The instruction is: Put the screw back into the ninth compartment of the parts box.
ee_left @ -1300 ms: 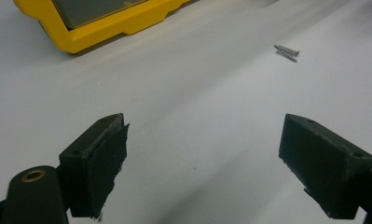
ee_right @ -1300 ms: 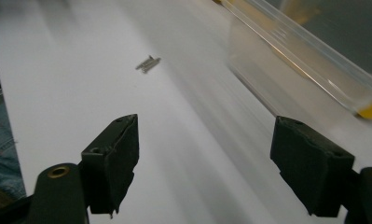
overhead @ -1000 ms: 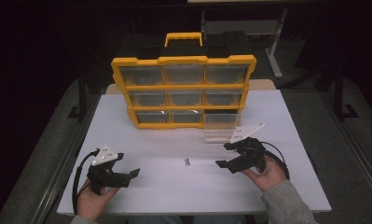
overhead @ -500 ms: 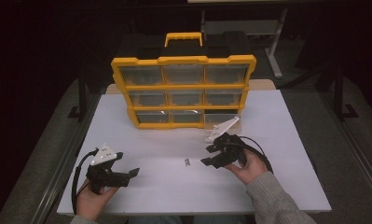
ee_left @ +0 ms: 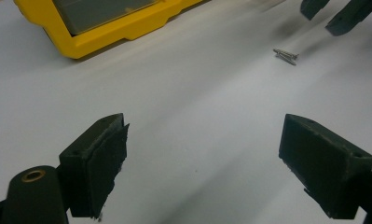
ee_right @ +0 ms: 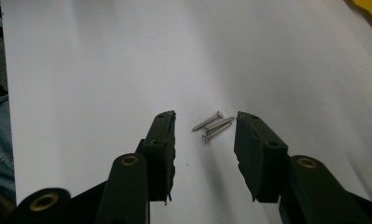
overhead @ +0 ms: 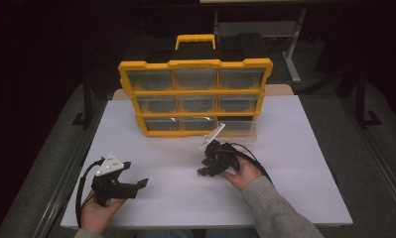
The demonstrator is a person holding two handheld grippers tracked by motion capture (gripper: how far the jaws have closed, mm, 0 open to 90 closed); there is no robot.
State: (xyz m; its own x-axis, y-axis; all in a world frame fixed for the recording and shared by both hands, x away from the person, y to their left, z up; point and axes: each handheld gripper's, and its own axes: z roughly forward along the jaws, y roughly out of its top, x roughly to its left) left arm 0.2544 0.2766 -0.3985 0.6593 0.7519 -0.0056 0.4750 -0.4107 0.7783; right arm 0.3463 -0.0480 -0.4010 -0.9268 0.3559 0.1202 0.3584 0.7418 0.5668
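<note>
Three small silver screws (ee_right: 213, 126) lie together on the white table (overhead: 304, 163). My right gripper (ee_right: 205, 119) is open and low over the table, with the screws just ahead of its fingertips and in the gap between the jaws. In the high view my right gripper (overhead: 204, 167) is at the table's middle, pointing left. My left gripper (overhead: 135, 174) is open and holds nothing near the front left. In its own view the left gripper (ee_left: 204, 126) faces the screws (ee_left: 285, 56), with the right gripper (ee_left: 330, 16) beyond them.
A yellow organizer (overhead: 195, 94) with clear drawers and a black top handle stands upright at the back of the table. A clear drawer (overhead: 237, 133) sticks out at its bottom right, close behind my right gripper. Bare white table lies between the two grippers.
My right gripper has moved left and slightly forward from the right side of the table to the screws. The left gripper has stayed in place.
</note>
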